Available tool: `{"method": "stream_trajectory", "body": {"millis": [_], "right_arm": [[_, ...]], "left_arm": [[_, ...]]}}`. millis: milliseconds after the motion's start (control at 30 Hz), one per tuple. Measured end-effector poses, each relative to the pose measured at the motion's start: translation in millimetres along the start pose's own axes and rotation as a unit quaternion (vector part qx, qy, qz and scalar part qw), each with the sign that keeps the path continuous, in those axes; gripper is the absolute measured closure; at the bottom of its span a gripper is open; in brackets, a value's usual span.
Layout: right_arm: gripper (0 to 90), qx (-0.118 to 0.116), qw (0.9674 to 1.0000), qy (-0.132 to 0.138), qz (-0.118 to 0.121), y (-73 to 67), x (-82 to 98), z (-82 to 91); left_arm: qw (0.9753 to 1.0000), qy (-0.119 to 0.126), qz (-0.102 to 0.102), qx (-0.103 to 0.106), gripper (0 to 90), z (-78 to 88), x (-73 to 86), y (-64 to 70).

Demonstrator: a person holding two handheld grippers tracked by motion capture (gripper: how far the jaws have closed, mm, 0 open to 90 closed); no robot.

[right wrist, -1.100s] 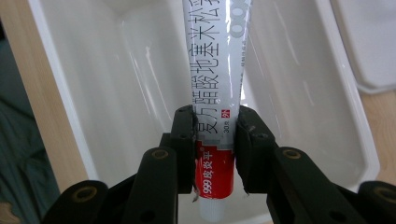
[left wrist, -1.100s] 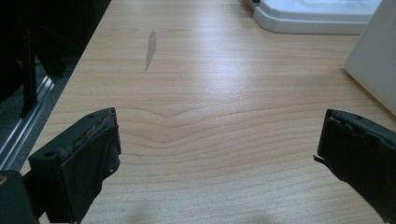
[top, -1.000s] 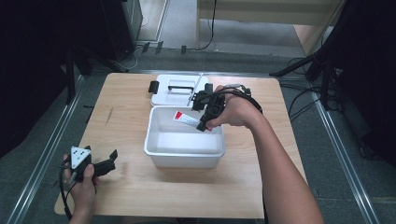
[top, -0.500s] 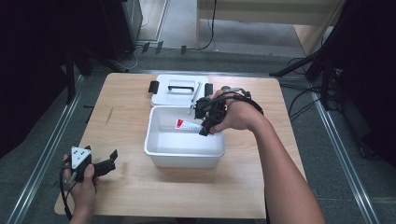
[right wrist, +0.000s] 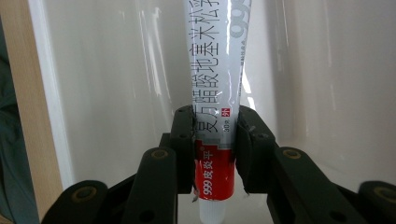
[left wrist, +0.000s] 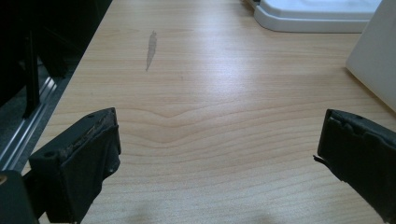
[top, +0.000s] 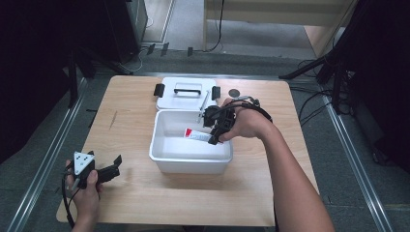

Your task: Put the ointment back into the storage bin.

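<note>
Tube (right wrist: 215, 116) of ointment, white w/ red band, is clamped near its cap end between the right gripper (right wrist: 215, 140) jaws and hangs inside the white bin (top: 159, 150), prob. so it can be laid flat on the bin floor w/o catching the walls. Bin lid (top: 186, 94) lies just behind the bin on the surface (top: 145, 198), out of the way. Left gripper (left wrist: 217, 154) rests near the front-left corner, jaws wide apart w/ nothing between, likely just parked.

A white lid (top: 186, 94) with a black handle lies beside a small dark disc (top: 235, 93) on the wooden table (top: 135, 125).
</note>
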State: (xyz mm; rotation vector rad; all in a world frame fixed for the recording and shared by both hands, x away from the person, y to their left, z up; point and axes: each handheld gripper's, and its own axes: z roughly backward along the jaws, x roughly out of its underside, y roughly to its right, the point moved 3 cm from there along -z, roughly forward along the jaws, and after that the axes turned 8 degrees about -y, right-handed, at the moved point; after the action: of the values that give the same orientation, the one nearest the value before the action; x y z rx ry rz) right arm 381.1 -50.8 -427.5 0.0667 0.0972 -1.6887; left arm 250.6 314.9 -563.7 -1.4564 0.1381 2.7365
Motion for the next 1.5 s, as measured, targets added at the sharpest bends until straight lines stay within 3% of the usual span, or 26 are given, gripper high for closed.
{"method": "stream_trajectory", "body": {"millis": [533,933,1500], "right_arm": [[71.9,-0.009,0.9977,-0.066,0.015,-3.7,-8.5,-32.4],[71.9,-0.012,0.9942,-0.106,0.009,-4.1,-14.8,-46.1],[71.7,-0.013,0.9913,-0.129,0.022,-7.3,-17.6,-55.9]], "left_arm": [[1.0000,-0.001,0.001,0.001,0.0,0.2,0.1,-0.1],[1.0000,0.000,0.002,0.002,0.0,0.1,0.1,-0.5],[1.0000,-0.002,0.003,0.003,0.0,0.0,0.0,-0.7]]}}
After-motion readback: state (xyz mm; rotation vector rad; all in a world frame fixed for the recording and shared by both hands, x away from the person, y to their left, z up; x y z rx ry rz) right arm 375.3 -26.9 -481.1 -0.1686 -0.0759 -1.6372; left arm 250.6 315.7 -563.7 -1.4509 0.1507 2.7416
